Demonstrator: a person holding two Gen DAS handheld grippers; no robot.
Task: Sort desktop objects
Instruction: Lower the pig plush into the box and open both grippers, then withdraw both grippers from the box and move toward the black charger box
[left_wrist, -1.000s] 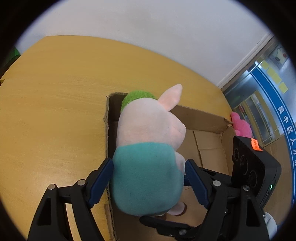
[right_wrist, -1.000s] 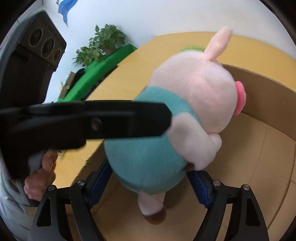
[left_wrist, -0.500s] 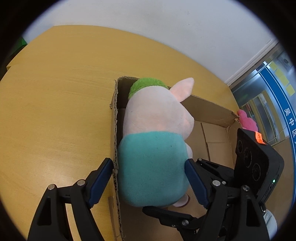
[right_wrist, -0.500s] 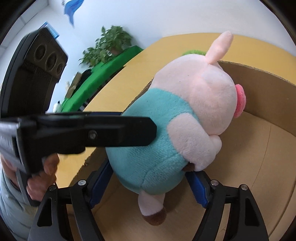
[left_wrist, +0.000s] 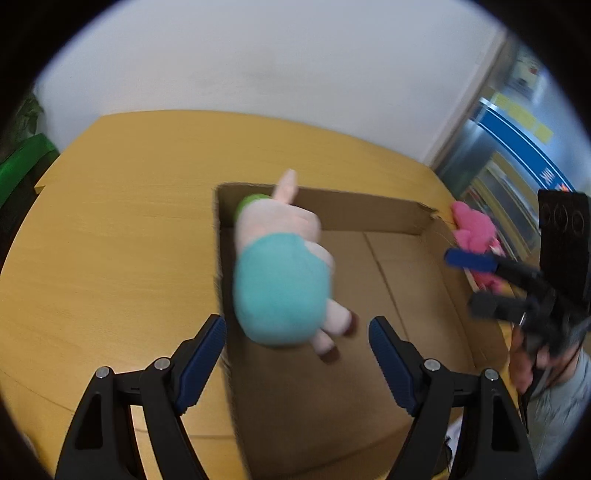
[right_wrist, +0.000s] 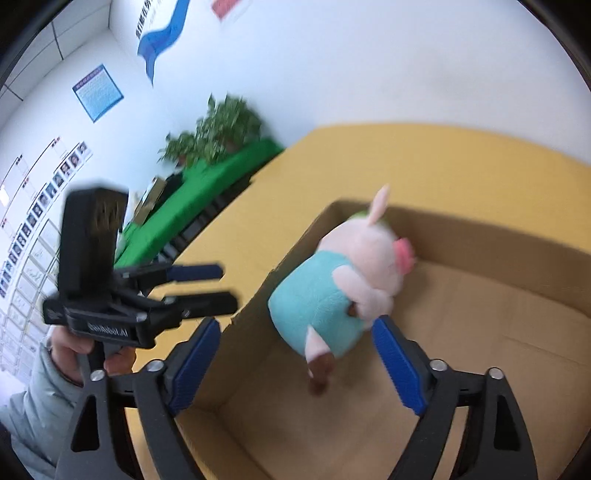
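A plush pig (left_wrist: 282, 273) in a teal shirt lies in the left part of an open cardboard box (left_wrist: 369, 214) on the wooden table; it also shows in the right wrist view (right_wrist: 343, 291). My left gripper (left_wrist: 297, 343) is open and empty, drawn back above the box's left wall. My right gripper (right_wrist: 295, 354) is open and empty, just behind the pig. The right gripper's blue finger (left_wrist: 469, 260) shows in the left wrist view at the box's right side. The left gripper (right_wrist: 195, 284) shows in the right wrist view, left of the box.
A pink plush toy (left_wrist: 476, 236) lies on the table just outside the box's far right corner. The wooden table (left_wrist: 110, 240) stretches left of the box. A green bench and potted plants (right_wrist: 221, 147) stand beyond the table. White wall behind.
Both grippers have opened and let go of the plush pig, then pulled back and apart. The pig now lies in the box.
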